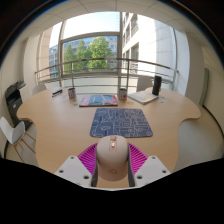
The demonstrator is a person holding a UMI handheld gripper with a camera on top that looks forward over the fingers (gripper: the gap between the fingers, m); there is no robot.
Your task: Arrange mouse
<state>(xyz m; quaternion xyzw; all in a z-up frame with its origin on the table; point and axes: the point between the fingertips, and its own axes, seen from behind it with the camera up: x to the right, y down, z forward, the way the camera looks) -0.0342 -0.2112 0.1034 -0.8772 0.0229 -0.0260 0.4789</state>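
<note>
Tongs [112, 160] gripping mouse [111, 158], mousepad [121, 123] ahead

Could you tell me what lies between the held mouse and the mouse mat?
Only bare table, in the gripper view; the mouse is clamped in the gripper, the mouse mat just ahead.

Big pale wooden table [55, 120] with a rounded outline. A dark blue patterned mouse pad [122, 123] lies flat around the middle of the tabletop. Further back toward the far edge there's a colourful book or magazine [98, 100], and some white papers [146, 98] near the far right edge.
</note>
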